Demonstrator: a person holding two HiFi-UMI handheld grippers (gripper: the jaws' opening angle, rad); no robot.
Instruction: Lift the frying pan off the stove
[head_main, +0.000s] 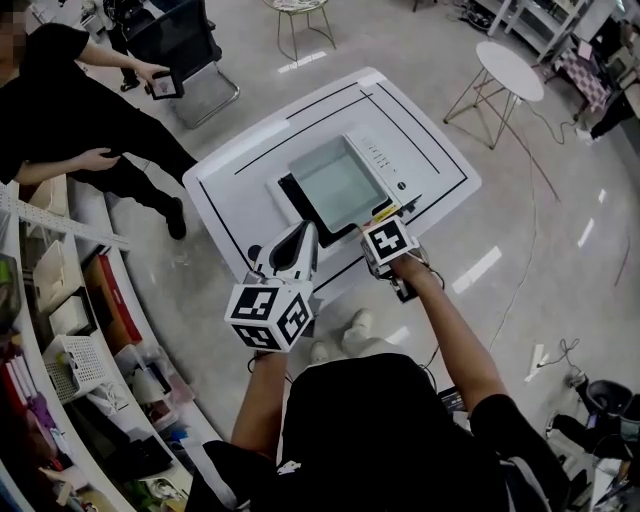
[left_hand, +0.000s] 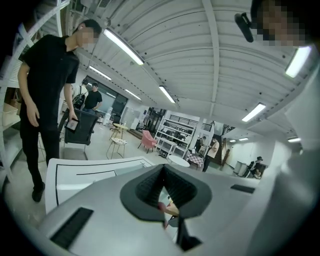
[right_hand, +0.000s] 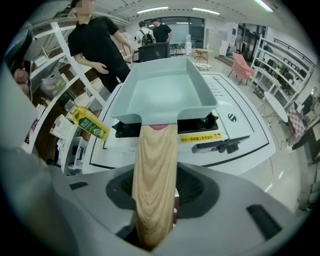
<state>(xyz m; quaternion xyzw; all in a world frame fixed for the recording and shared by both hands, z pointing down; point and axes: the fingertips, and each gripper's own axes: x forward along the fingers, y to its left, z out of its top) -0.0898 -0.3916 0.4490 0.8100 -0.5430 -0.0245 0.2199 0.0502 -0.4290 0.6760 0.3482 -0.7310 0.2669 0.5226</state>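
A grey square frying pan (head_main: 335, 180) sits on the black stove (head_main: 300, 207) on the white table (head_main: 420, 150). In the right gripper view the pan (right_hand: 165, 92) lies straight ahead, and its light wooden handle (right_hand: 155, 170) runs back between my jaws. My right gripper (head_main: 376, 234) (right_hand: 155, 200) is shut on that handle at the table's front edge. My left gripper (head_main: 308, 232) (left_hand: 165, 192) hovers just left of it, over the front of the table. It points up and away, its jaws are together, and nothing is in them.
A person in black (head_main: 70, 110) stands left of the table by shelving (head_main: 60, 300). A yellow oil bottle (right_hand: 90, 122) sits on the shelves. A black tool (right_hand: 220, 146) lies on the table right of the stove. A chair (head_main: 185, 50) and a round side table (head_main: 510, 70) stand beyond.
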